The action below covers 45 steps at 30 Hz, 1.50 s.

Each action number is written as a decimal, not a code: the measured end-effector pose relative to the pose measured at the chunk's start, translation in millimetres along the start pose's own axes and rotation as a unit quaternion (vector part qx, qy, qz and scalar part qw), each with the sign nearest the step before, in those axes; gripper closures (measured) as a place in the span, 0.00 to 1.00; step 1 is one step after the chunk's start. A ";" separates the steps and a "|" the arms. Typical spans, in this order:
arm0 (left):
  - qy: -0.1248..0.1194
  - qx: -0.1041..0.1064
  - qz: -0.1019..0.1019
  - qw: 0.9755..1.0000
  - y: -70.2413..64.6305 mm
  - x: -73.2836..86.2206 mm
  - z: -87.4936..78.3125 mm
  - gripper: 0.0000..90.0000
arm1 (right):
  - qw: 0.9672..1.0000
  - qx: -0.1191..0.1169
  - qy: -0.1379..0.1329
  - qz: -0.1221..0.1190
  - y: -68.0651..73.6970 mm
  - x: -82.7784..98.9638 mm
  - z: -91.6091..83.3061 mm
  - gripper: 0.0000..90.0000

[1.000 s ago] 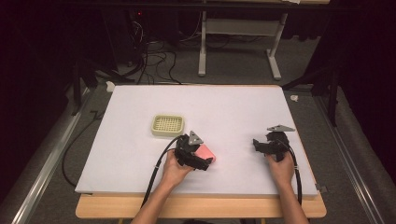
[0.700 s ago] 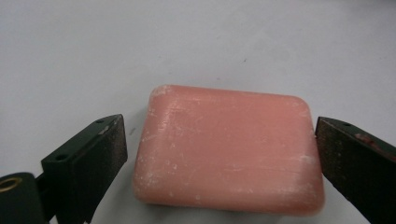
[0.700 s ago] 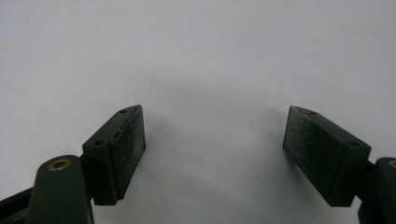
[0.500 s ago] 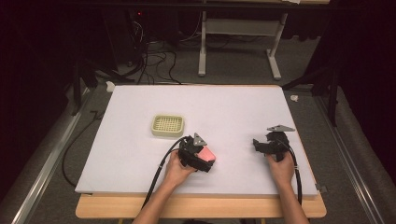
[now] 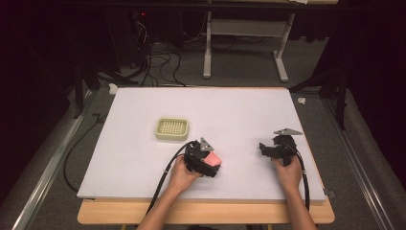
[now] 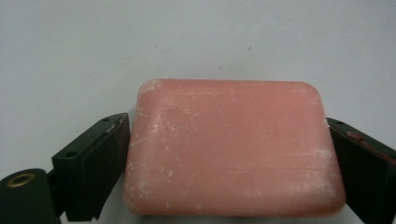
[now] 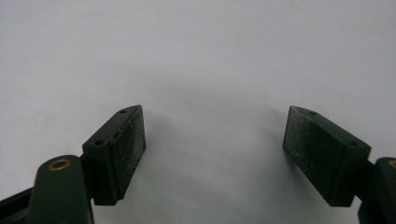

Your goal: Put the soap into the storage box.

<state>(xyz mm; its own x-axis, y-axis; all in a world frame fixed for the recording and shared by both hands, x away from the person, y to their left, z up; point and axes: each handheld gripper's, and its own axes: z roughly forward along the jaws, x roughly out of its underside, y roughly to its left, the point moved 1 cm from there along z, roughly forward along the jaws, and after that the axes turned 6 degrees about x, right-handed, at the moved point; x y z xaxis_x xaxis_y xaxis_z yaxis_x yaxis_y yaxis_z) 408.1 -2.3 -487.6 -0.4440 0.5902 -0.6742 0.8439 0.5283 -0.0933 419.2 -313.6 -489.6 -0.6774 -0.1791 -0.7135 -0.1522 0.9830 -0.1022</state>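
High view shows the white table (image 5: 143,143) running wide under both forearms. On it, left of centre and well apart from the hands, sits the cream soap dish (image 5: 172,129) with its slotted grid top. Nearer the person, the left gripper (image 5: 210,165) lies low over the pink soap bar (image 5: 214,159), and the right gripper (image 5: 265,148) rests off to the right with bare surface under it.

Left gripper view puts the soap bar (image 6: 231,149) flat on the white surface, squarely between the two black jaws. Each jaw stands at or just beside a short end of the bar; whether the pads (image 6: 100,163) already press it I cannot tell, so the left gripper (image 6: 229,168) counts as closed to the bar's width, grip uncertain. Right gripper view has the right gripper (image 7: 215,154) spread wide, with nothing between its jaws.

The step in hand looks like taking hold of the bar, probably for the dish. Soap is slick and rounded at the edges, so the squeeze should be even, with the pads kept low on the flat end faces rather than on the curved upper rim. A level lift, straight up, would likely keep it from squirting out.
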 end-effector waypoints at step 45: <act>-0.015 -0.011 0.019 1.000 -1.4 -0.2 -21.8 0.16 | 1.000 0.000 0.000 0.001 0.1 0.0 0.0 0.24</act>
<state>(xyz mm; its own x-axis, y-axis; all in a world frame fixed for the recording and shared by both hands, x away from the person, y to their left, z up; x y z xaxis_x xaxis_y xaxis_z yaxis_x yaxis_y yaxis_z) 400.4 10.2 -471.3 -0.4032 0.5916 -0.6982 0.8528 0.5196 -0.0522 419.2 -313.5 -489.6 -0.6778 -0.1776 -0.7135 -0.1512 0.9833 -0.1012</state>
